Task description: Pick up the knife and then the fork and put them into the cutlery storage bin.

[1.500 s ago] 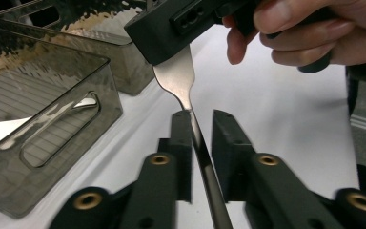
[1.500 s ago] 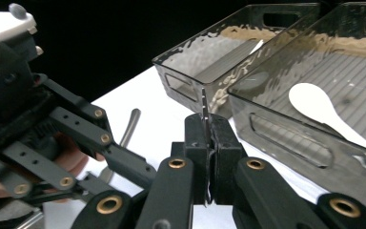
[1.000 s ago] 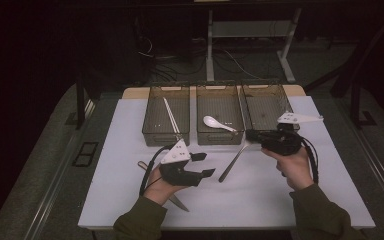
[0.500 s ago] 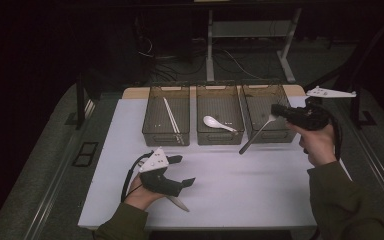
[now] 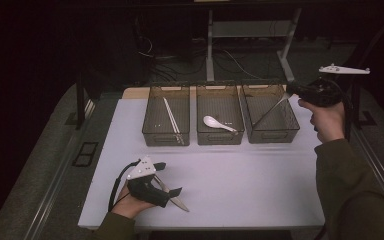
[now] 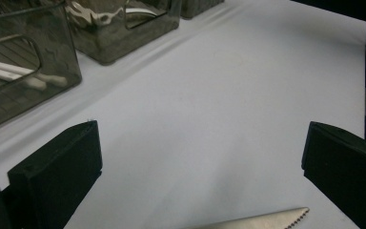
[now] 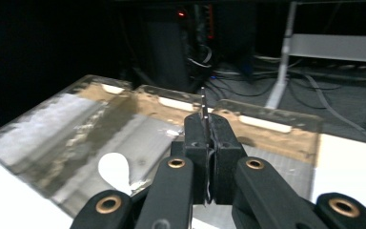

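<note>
From the high view you have three dark see-through bins (image 5: 166, 116) in a row at the far side of the white counter (image 5: 240, 175): the left one holds a pair of white chopsticks (image 5: 171, 121), the middle one a single white spoon (image 5: 219, 123), and the right one (image 5: 271, 114) takes the tip of the one long metal utensil (image 5: 269, 110) you carry. Your right gripper (image 5: 300, 90) sits raised beside that bin's far right corner, hand under it, its fingers clamped on the utensil's upper end; the utensil slants down and leftward into the bin. Your left gripper (image 5: 166, 179) rests low at the near left of the counter, forearm in from the bottom edge, fingers aimed to the right and spread apart, having just been opening. One serrated knife (image 5: 174, 196) lies flat on the counter beneath them, its point toward the near right. In the left gripper view, the two fingers (image 6: 57, 171) stand wide with bare counter between them, and the knife's toothed tip (image 6: 267, 220) lies loose near the bottom edge, pointing right. In the right gripper view, the fingers (image 7: 194, 143) are pressed together on the thin utensil (image 7: 203, 104), seen edge-on and standing straight up from them, with the bins below.
</note>
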Action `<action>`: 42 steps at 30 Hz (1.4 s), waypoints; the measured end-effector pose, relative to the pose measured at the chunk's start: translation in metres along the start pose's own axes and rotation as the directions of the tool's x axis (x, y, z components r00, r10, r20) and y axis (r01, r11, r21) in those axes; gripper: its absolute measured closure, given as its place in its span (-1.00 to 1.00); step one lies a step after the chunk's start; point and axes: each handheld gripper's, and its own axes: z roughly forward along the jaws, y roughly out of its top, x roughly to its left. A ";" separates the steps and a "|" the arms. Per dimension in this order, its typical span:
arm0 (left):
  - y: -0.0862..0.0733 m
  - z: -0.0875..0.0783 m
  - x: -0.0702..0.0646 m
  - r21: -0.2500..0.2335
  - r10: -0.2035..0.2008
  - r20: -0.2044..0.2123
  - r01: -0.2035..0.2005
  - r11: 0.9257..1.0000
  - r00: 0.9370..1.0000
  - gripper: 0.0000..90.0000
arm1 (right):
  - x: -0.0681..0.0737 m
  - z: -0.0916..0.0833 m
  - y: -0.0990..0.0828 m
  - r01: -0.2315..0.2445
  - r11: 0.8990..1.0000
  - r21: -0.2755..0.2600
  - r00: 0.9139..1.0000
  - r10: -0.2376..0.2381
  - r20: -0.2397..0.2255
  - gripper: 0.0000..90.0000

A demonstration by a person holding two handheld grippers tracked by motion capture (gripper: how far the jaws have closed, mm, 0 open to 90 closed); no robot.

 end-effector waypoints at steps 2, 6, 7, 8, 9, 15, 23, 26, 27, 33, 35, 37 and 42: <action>0.000 0.001 0.000 0.003 -0.003 0.003 0.003 1.000 1.000 -1.00 | -0.004 0.004 0.003 0.020 1.000 0.011 0.999 -0.020 0.037 0.95; 0.000 0.002 -0.001 0.008 0.001 0.010 -0.001 1.000 1.000 -1.00 | -0.013 0.012 0.003 0.020 0.999 0.024 0.997 -0.022 0.076 0.95; 0.000 0.002 -0.001 0.010 0.000 0.010 0.000 1.000 1.000 -1.00 | -0.015 0.014 0.003 0.019 0.999 0.029 0.997 -0.022 0.078 0.95; 0.000 0.002 -0.001 0.011 0.001 0.011 -0.001 1.000 1.000 -1.00 | -0.017 0.018 0.001 0.018 0.999 0.043 0.996 -0.022 0.082 0.95; 0.000 0.002 -0.001 0.012 0.000 0.014 0.000 1.000 1.000 -1.00 | -0.019 0.021 -0.001 0.022 0.998 0.056 0.996 -0.027 0.088 0.95; 0.000 0.003 -0.001 0.018 0.005 0.024 -0.006 1.000 1.000 -1.00 | -0.026 0.038 -0.012 0.006 0.993 0.117 0.996 -0.016 0.086 0.95; 0.000 0.005 -0.002 0.026 0.006 0.037 -0.007 1.000 0.999 -1.00 | -0.027 0.054 -0.027 0.004 0.983 0.186 0.999 -0.014 0.052 0.95; 0.000 0.006 -0.002 0.030 0.008 0.043 -0.009 1.000 0.999 -1.00 | -0.029 0.059 -0.032 -0.008 0.977 0.213 0.999 0.001 0.034 0.95; 0.000 0.006 -0.002 0.031 0.008 0.043 -0.010 0.999 0.999 -1.00 | -0.030 0.060 -0.034 -0.011 0.976 0.217 1.000 0.005 0.030 0.95; -0.001 0.007 -0.002 0.032 -0.001 0.046 -0.001 0.999 0.999 -1.00 | -0.038 0.069 -0.039 -0.046 0.973 0.227 0.999 0.044 0.015 0.93; -0.001 0.007 -0.002 0.032 -0.001 0.048 0.000 0.999 0.999 -1.00 | -0.042 0.073 -0.041 -0.056 0.970 0.236 0.998 0.048 0.036 0.91; -0.001 0.007 -0.001 0.035 0.000 0.049 -0.002 0.999 0.999 -1.00 | -0.046 0.077 -0.045 -0.056 0.965 0.256 0.997 0.039 0.070 0.86; -0.001 0.008 -0.001 0.042 -0.005 0.054 0.003 0.999 0.999 -1.00 | -0.051 0.086 -0.050 -0.031 0.960 0.277 0.992 -0.004 0.126 0.44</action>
